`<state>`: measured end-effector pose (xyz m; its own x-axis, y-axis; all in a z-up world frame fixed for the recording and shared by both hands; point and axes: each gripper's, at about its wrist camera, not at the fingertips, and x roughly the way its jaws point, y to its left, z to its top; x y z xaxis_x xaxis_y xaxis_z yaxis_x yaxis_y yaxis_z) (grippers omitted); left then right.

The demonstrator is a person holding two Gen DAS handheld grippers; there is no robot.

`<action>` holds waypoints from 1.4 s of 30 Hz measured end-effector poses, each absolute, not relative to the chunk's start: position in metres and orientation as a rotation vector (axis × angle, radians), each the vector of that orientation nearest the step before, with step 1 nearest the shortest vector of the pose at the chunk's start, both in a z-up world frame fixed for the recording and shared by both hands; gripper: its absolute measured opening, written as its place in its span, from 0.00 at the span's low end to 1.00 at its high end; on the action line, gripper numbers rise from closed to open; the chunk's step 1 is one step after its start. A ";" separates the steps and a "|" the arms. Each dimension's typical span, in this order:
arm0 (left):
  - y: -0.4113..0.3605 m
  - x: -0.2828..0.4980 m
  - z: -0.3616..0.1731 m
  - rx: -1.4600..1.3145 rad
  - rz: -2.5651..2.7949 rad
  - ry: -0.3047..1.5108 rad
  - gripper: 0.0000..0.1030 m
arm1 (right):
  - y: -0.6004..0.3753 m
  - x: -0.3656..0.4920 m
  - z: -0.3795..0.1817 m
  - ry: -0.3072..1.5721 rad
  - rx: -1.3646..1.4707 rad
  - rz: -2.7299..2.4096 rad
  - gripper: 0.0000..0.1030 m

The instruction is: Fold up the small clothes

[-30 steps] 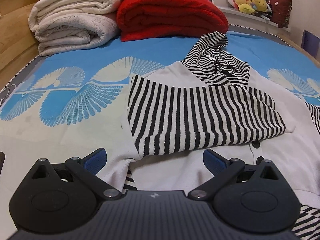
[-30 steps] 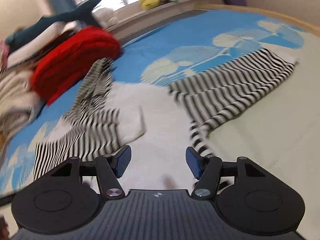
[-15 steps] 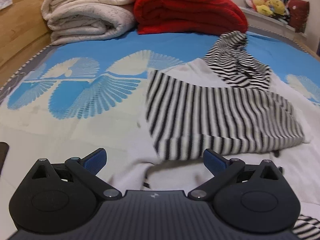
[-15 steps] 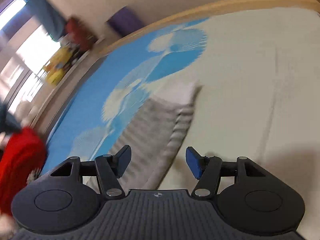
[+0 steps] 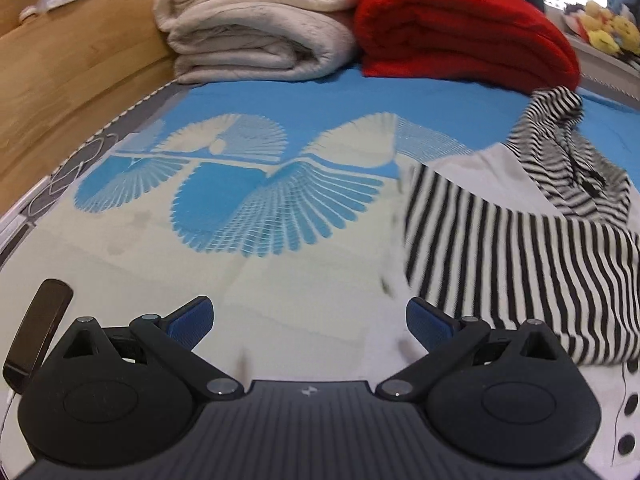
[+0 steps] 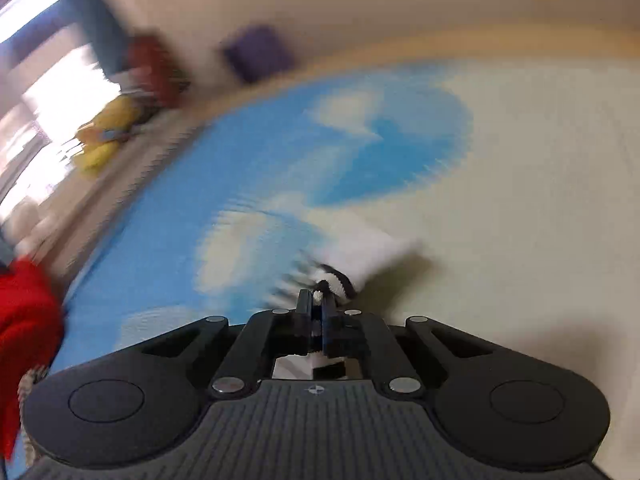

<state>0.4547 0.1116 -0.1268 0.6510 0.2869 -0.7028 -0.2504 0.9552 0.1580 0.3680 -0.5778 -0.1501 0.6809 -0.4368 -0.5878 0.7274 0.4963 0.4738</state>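
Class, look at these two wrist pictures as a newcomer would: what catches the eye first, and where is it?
The red blanket at the far end of the bed, beside the folded cream blankets, stands out first. Next comes the black-and-white striped top lying at the right on the blue-and-cream bedsheet. In the blurred right view, the right gripper is shut on a striped sleeve.

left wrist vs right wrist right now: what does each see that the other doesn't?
Left wrist only: the open left tool over bare sheet, folded cream blankets, wooden bed frame, and the garment's striped hood and folded striped sleeve.

Right wrist only: the right tool shut on a black-and-white striped sleeve end, purple cushion.

Both: blue-and-cream patterned bed sheet, red folded blanket, yellow plush toys.
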 end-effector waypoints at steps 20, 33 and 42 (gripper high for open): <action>0.161 0.449 -0.106 -0.200 0.291 0.831 1.00 | -0.092 0.417 -0.155 0.917 0.255 0.394 0.51; 0.097 0.434 -0.122 0.048 0.200 0.810 1.00 | -0.270 0.332 -0.124 0.761 0.390 -0.143 0.57; 0.059 0.429 -0.132 0.119 0.137 0.804 1.00 | -0.281 0.341 -0.129 0.762 0.263 -0.156 0.57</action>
